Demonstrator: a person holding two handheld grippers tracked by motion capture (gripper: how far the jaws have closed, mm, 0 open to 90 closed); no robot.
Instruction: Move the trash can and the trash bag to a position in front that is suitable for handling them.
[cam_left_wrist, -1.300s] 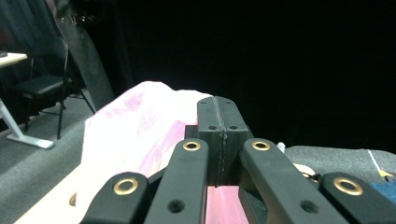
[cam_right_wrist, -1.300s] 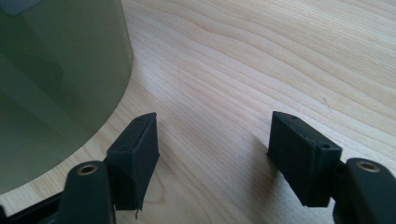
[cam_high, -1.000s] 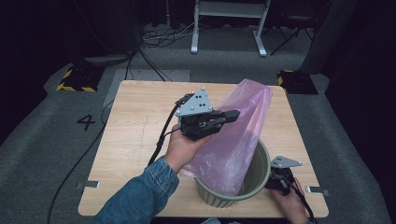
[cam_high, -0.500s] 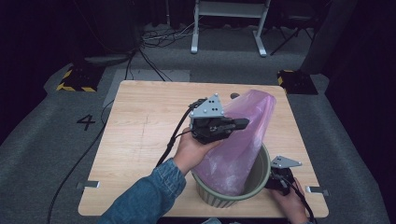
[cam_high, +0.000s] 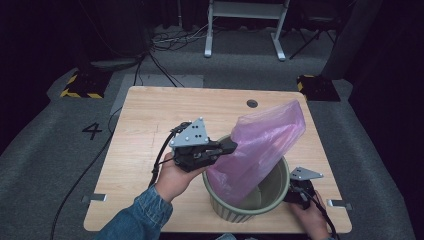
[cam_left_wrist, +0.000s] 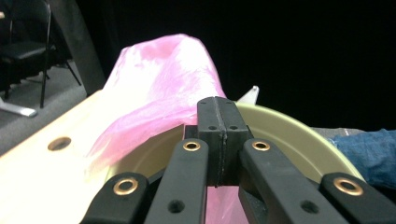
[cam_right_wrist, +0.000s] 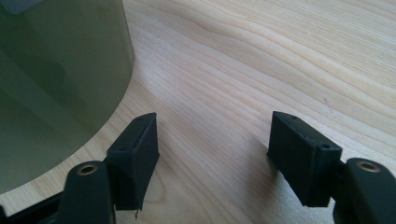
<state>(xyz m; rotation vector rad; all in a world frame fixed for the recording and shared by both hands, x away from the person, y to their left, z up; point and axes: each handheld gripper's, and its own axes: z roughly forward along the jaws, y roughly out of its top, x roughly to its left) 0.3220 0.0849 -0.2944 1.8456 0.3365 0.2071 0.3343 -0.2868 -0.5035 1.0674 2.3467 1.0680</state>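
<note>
Left tool (cam_high: 227, 148) pinches the thin, floppy, slippy pink bag (cam_high: 260, 145) at its edge over the bin (cam_high: 280, 192), right tool (cam_right_wrist: 212, 144) w/ jaws wide, holding nothing.

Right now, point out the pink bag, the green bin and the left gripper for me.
pink bag (cam_high: 265, 145), high view, middle of its crumpled side.
green bin (cam_high: 240, 212), high view, near outer wall below the rim.
left gripper (cam_high: 231, 146), high view, tips of its shut jaws on the bag.

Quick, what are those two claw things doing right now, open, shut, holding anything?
Left gripper: shut on the pink bag, over the bin.
Right gripper: open, holding nothing, beside the bin on the table.
</note>
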